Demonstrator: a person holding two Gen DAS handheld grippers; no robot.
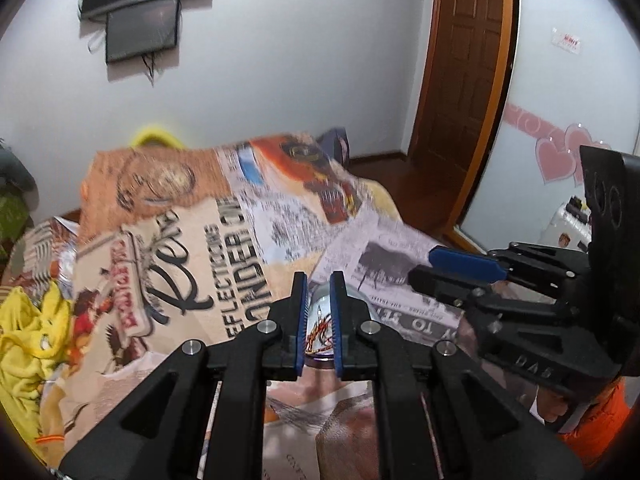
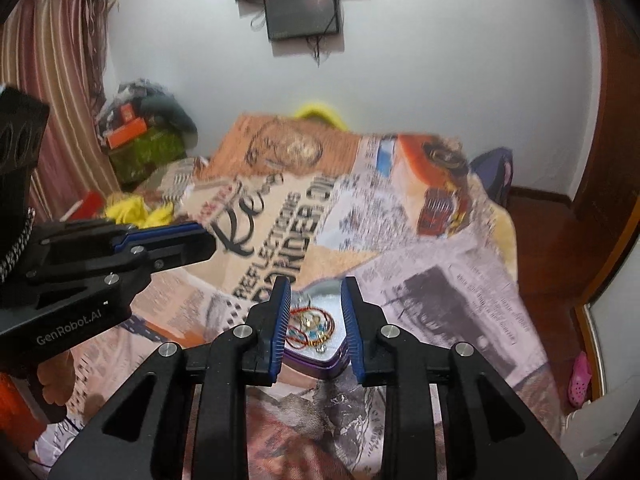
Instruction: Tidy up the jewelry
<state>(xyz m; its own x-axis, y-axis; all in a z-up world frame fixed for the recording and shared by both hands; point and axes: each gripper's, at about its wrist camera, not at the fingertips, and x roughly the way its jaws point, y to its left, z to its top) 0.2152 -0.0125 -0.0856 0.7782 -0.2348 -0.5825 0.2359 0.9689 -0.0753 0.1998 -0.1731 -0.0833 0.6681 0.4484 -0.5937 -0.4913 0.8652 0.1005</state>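
Note:
A small purple tin [image 2: 316, 366] lies open on the printed blanket, holding red-and-gold bangles [image 2: 316, 326] and small earrings. My right gripper [image 2: 315, 282] hovers above it, open, with nothing between its blue pads; the left wrist view shows it from the side [image 1: 424, 266]. My left gripper [image 1: 318, 280] is shut with only a slit between its pads and nothing held. Through that slit I see the bangles [image 1: 319, 332] and the tin's edge [image 1: 319, 357] below. The right wrist view has the left gripper [image 2: 204, 240] off to the left of the tin.
The blanket [image 2: 420, 280] covers a bed. A yellow cloth [image 1: 28, 336] lies at the bed's left side, and a pile of clothes [image 2: 148, 136] sits by the striped curtain. A brown door [image 1: 464, 92] and wooden floor are to the right. A pink shoe [image 2: 580, 380] lies on the floor.

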